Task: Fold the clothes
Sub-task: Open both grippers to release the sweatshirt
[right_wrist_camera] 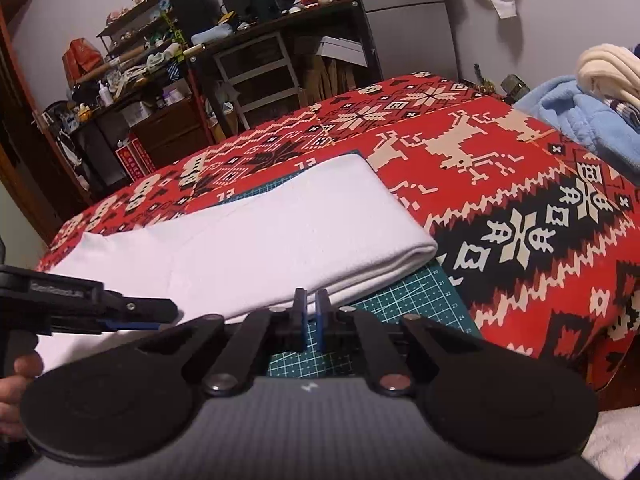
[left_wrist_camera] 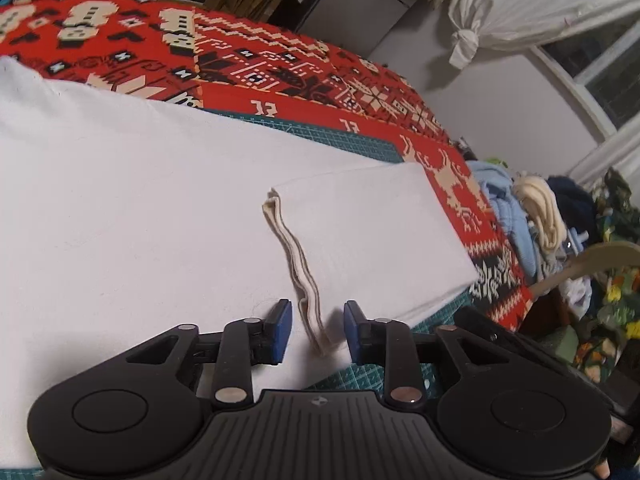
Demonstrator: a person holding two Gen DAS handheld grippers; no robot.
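White garment (left_wrist_camera: 160, 200) with cream hem (left_wrist_camera: 304, 280), green gridded mat (right_wrist_camera: 400, 300), red blanket (right_wrist_camera: 500, 184) patterned with cream reindeer and black snowflakes, blue pads (left_wrist_camera: 282, 330).

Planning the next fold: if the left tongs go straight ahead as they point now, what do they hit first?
Probably the hem of the white cloth, which lies between the open left tongs; depth is unclear.

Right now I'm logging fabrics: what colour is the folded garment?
White; the folded garment shows best in the right wrist view.

One white garment (left_wrist_camera: 160, 200); one green mat (right_wrist_camera: 400, 296); two tongs (left_wrist_camera: 316, 330) (right_wrist_camera: 311, 320).
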